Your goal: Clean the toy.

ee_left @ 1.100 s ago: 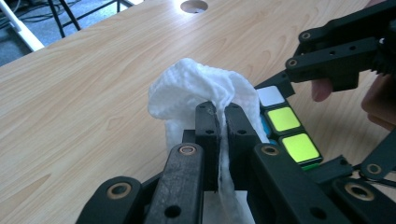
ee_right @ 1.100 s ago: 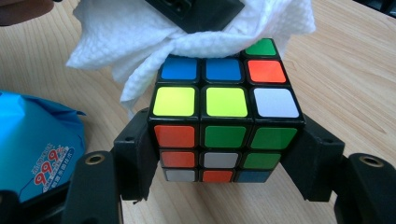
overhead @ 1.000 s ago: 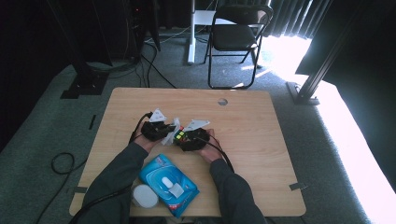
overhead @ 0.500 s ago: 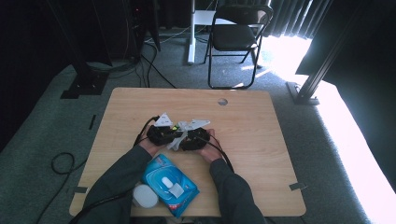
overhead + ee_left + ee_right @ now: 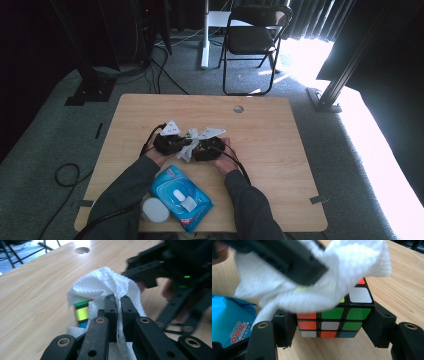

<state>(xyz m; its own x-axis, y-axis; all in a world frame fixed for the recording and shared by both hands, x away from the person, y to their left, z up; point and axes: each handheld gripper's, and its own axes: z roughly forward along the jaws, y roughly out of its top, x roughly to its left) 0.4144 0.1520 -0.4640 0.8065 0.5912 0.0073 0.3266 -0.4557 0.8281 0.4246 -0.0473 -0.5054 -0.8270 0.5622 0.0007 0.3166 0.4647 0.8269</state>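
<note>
A scrambled Rubik's cube (image 5: 352,313) is clamped between the two jaws of my right gripper (image 5: 329,326), just above the wooden table (image 5: 270,145). My left gripper (image 5: 116,301) is shut on a white wipe (image 5: 100,282), whose cloth runs down between its jaws. The wipe (image 5: 312,290) lies draped over the top of the cube, hiding most of its upper face. In the high view both grippers meet at mid-table, left gripper (image 5: 170,142) and right gripper (image 5: 207,148), with the wipe (image 5: 190,145) bunched between them. A sliver of the cube (image 5: 82,313) peeks from under the cloth.
A blue wet-wipe pack (image 5: 180,197) lies near the front edge between the forearms, with a white round container (image 5: 155,210) to its left. A cable hole (image 5: 238,108) is at the table's far side. A folding chair (image 5: 252,40) stands beyond the table.
The two grippers have drawn together at mid-table. The wipe in the left gripper now lies over the cube held in the right.
</note>
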